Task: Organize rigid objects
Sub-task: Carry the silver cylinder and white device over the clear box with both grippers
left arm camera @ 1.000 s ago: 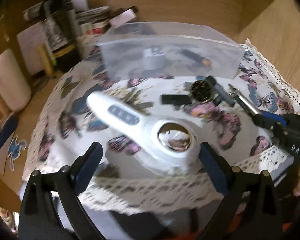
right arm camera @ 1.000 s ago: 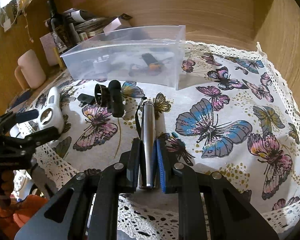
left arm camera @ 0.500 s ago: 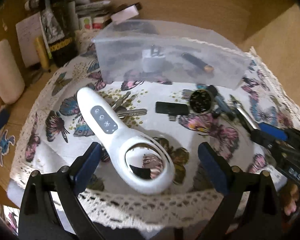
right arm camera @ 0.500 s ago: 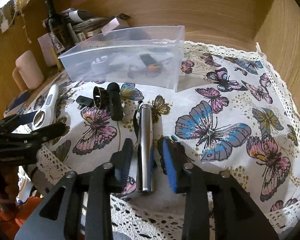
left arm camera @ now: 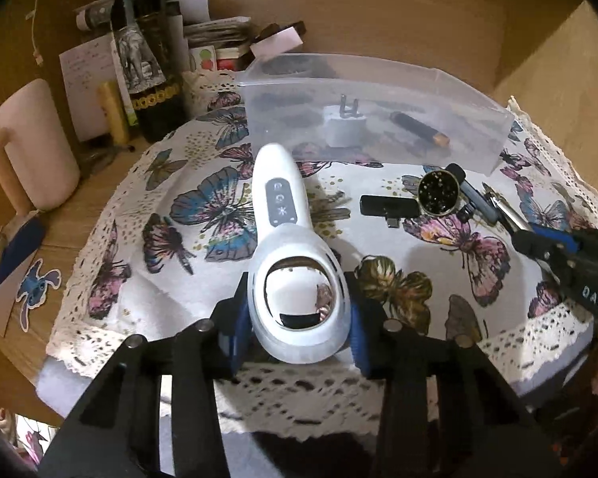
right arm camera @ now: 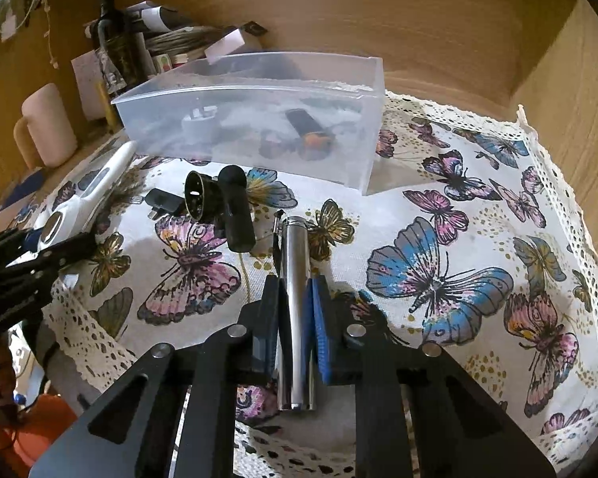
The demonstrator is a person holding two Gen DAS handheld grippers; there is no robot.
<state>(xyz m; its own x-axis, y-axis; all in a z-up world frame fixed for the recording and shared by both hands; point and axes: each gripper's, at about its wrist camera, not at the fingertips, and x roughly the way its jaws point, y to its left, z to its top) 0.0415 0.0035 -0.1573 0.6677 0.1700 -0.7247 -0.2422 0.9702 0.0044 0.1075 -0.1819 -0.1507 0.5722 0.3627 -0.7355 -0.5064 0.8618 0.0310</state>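
Left gripper (left arm camera: 297, 312) jaws pinch the white plastic handheld device with a ring-shaped head (left arm camera: 289, 263) at centre frame; likely light, stiff, slippery. Right gripper (right arm camera: 295, 314) jaws clamp the polished silver metal cylinder (right arm camera: 296, 302) mid-shaft, probably heavier and slick

I see both pictures in warm, rather dim indoor light, with a yellow-orange tone on the wooden walls. The light seems to come from above. The white tablecloth (right arm camera: 382, 215) is the brightest area, and in the left view it looks a little washed out near the middle. The metal tube (right arm camera: 295, 298) shows long bright reflections. The clear plastic box (left arm camera: 378, 95) looks milky and softens what is inside. The magnifier (left arm camera: 295, 271) throws a soft shadow to its right. The fisheye lens bends the edges strongly, and the corners are black. The centre is sharp; the far clutter is softer.
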